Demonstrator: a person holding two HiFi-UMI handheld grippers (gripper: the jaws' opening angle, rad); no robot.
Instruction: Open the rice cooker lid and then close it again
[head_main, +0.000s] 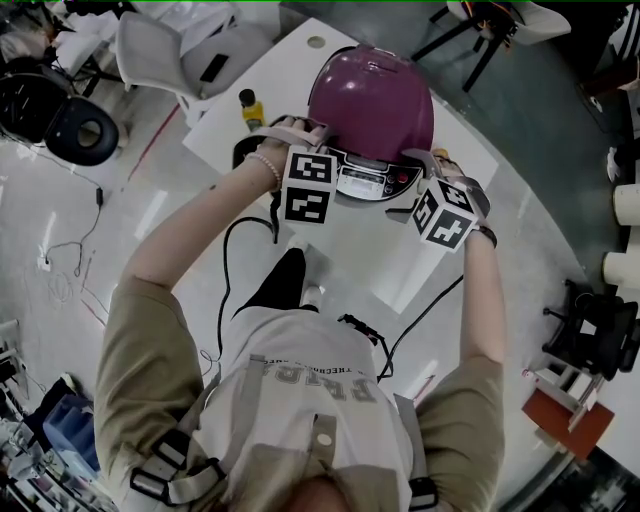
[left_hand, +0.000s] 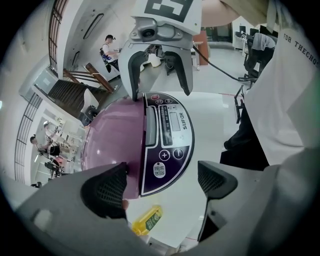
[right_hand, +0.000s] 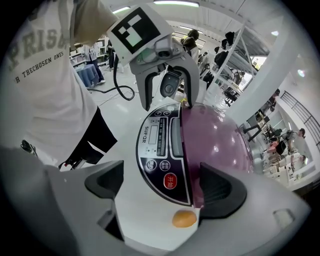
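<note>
Left gripper (left_hand: 165, 185) fingers (left_hand: 107, 190) gape empty, straddling the rice cooker (head_main: 380, 110) front panel (left_hand: 170, 135) from its 8 o'clock in the head view. Right gripper (right_hand: 165, 187) fingers (right_hand: 220, 189) gape likewise at 4 o'clock. Purple lid (right_hand: 215, 145) down; cooker on the white table (head_main: 395, 265).

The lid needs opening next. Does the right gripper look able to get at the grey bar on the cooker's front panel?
Probably yes: the right gripper hangs open right beside the panel, the grey bar lies uncovered, and the left gripper sits at the panel's far end.
</note>
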